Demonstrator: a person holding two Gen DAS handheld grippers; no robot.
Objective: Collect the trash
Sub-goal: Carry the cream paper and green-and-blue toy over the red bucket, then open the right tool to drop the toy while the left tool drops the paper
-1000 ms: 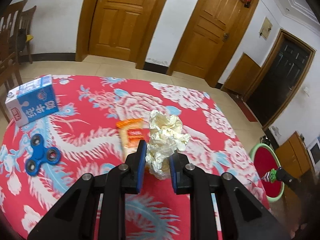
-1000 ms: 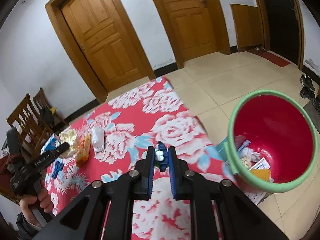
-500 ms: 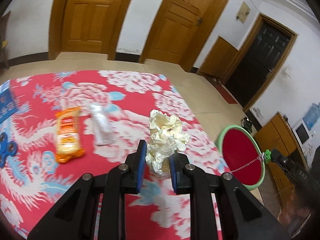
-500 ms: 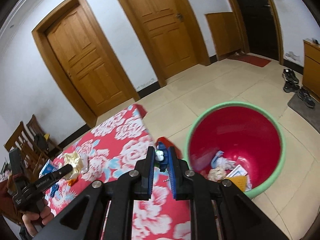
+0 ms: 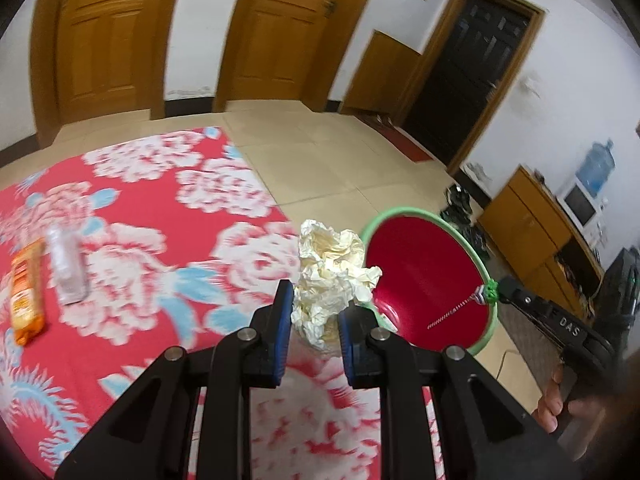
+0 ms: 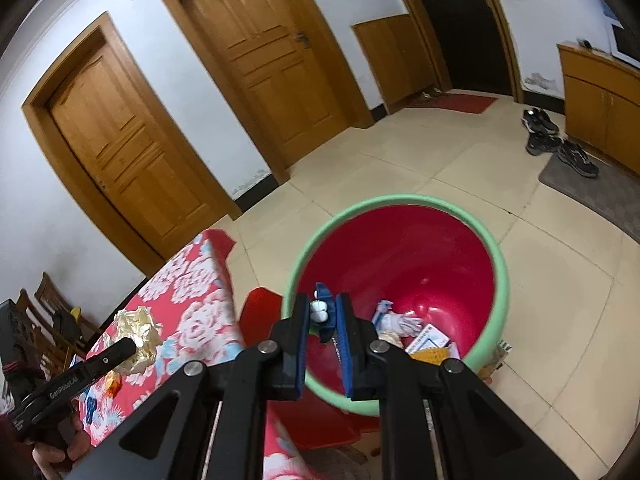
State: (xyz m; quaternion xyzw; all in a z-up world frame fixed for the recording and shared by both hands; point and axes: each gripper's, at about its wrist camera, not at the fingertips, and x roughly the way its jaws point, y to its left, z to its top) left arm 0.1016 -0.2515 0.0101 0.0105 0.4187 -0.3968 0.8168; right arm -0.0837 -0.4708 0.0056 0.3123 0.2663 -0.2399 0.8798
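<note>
My left gripper (image 5: 312, 328) is clamped on a crumpled cream paper wad (image 5: 332, 272), which rises above the blue pads (image 5: 283, 322) and sits over the near corner of the red floral tablecloth (image 5: 168, 208). My right gripper (image 6: 323, 325) is closed on a small blue-and-white object (image 6: 321, 312), too small to identify, held above the near rim of the bin (image 6: 496, 256). In the left view the thing in that gripper looks like a small brush with a green head. The bin, red inside with a green rim, stands on the tiled floor (image 6: 400, 160) just beside the table corner; paper scraps (image 6: 400, 324) lie at its bottom. Seen from the left gripper, the bin opening lies just right of the wad. An orange snack wrapper (image 5: 26, 292) and a clear plastic wrapper (image 5: 68, 268) lie side by side on the cloth, well left of the wad. Bare floor extends beyond the bin toward the wooden doors (image 6: 132, 152).
</note>
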